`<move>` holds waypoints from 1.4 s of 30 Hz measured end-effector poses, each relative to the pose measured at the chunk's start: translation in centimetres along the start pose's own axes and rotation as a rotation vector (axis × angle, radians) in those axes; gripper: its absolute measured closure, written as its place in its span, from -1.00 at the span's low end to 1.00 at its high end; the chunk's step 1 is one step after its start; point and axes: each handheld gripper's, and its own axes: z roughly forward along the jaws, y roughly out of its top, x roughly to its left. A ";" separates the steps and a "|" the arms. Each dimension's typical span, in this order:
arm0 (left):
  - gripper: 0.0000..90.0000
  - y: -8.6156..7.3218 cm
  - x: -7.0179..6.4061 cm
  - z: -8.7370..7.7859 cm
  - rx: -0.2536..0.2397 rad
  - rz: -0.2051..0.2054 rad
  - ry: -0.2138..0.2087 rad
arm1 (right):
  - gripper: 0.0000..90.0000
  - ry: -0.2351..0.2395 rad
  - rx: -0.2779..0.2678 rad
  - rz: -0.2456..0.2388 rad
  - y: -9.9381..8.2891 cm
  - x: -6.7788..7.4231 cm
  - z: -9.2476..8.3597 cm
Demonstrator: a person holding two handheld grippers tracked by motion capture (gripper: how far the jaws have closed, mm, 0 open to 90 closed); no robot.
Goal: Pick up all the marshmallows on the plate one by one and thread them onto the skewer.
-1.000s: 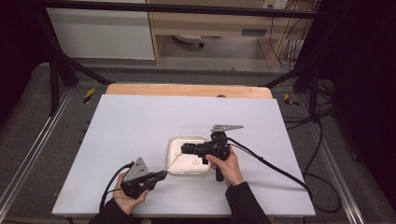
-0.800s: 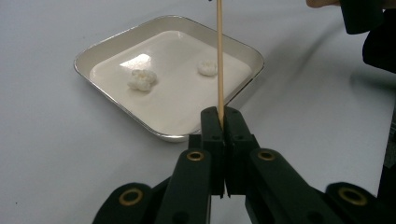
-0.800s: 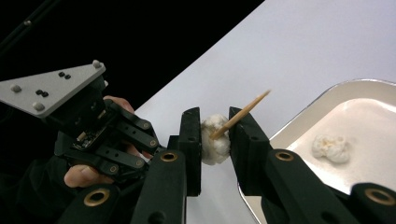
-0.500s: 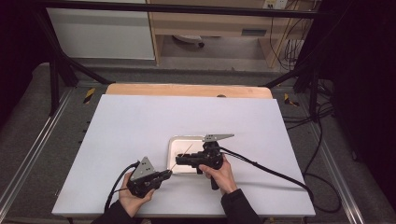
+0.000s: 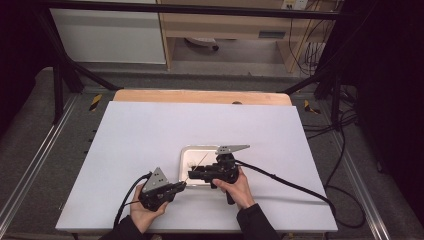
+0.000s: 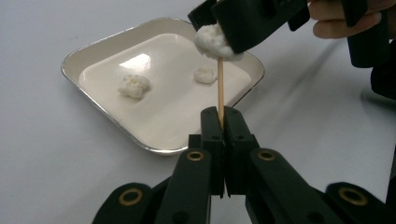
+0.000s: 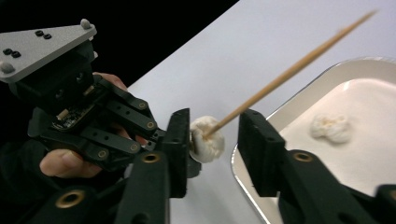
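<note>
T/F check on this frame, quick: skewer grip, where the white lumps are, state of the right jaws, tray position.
1. The left gripper is shut on the wooden skewer. True.
2. Three white lumps lie in the tray. False: two lie in it; a third white lump is threaded on the skewer.
3. The right gripper is clamped tight on that lump. False: its jaws have just been opening; one pad touches the lump, the other stands clear.
4. The tray sits on the white table near the person's edge. True.
5. The skewer lies flat in the tray. False: it is held up off the table, over the tray's rim.
</note>
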 end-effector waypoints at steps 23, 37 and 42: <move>0.97 -0.6 1.1 -0.9 0.024 -0.037 0.008 | -0.19 -0.407 0.246 -0.289 -0.9 -2.3 0.1; 0.97 -0.6 1.0 -0.8 0.026 -0.032 -0.001 | 0.40 -0.414 0.272 -0.294 -1.8 -2.8 0.9; 0.97 -0.6 1.0 -0.8 0.025 -0.033 -0.003 | 0.52 -0.424 0.269 -0.311 -1.9 -2.8 0.8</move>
